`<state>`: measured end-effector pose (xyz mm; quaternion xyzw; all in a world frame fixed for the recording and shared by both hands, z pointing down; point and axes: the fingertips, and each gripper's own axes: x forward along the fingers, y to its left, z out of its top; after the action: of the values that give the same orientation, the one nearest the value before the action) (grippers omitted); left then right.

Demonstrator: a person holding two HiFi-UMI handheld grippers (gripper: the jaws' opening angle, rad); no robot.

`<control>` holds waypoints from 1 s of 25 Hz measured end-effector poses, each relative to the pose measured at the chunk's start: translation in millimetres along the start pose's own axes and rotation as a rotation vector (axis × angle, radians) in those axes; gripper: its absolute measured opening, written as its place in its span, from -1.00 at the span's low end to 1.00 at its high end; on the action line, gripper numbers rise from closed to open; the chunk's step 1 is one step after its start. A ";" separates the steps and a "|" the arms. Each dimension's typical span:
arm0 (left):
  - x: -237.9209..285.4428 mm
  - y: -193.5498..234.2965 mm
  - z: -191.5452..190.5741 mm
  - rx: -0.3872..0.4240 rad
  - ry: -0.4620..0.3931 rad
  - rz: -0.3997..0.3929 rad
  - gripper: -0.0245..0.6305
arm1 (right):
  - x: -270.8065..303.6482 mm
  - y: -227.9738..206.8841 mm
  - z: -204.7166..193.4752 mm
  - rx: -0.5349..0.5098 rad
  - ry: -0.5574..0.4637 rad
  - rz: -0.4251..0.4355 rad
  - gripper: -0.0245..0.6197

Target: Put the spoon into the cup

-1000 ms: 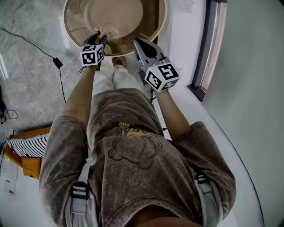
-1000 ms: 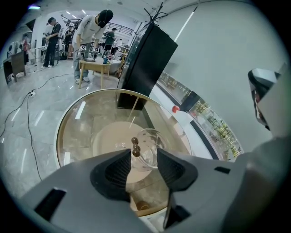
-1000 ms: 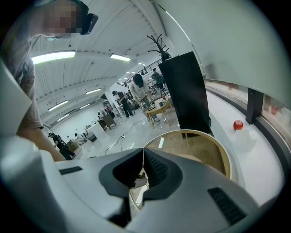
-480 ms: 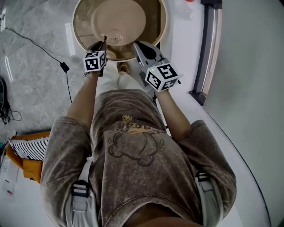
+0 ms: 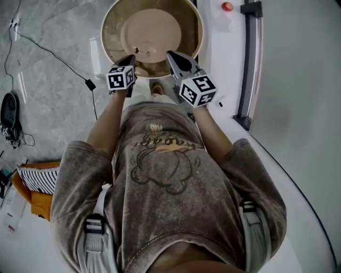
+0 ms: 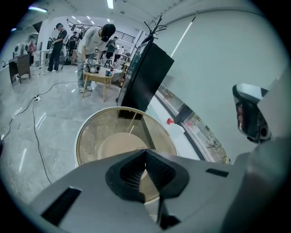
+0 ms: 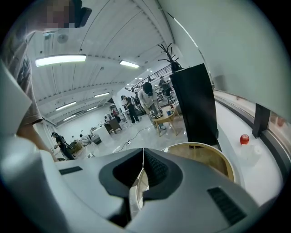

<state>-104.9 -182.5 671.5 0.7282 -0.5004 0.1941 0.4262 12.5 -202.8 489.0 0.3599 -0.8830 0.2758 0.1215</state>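
A clear glass cup (image 5: 145, 51) stands on the round glass-topped table (image 5: 109, 26), near its front edge. A small dark tip shows at the cup's left; I cannot tell whether it is the spoon. My left gripper (image 5: 130, 57) hangs just left of and above the cup, its jaws closing until they meet, with nothing between them (image 6: 145, 152). My right gripper (image 5: 172, 55) hovers to the cup's right, shut and empty (image 7: 143, 164). In both gripper views the cup is hidden behind the jaws.
A white ledge with a red knob (image 5: 227, 6) runs along the window at the right. A black cable (image 5: 53, 53) crosses the marble floor on the left. A dark panel (image 6: 145, 77) stands behind the table. People work at a small table (image 6: 97, 77) far off.
Both grippers have come up off the table's front edge. The left one has drawn back from the cup. The table sits further right and higher in the head view.
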 end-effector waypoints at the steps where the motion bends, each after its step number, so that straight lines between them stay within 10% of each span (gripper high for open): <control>1: -6.5 -3.9 4.5 0.003 -0.008 -0.005 -0.87 | -1.9 2.1 2.5 0.002 -0.007 0.001 -0.86; 25: -184.8 -122.9 154.7 0.260 -0.378 -0.169 -0.87 | -45.2 54.5 80.1 -0.105 -0.146 0.085 -0.86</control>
<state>-95.6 -187.9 401.2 0.8397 -0.4793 0.0808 0.2423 5.1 -191.1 383.0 0.3346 -0.9171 0.2072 0.0636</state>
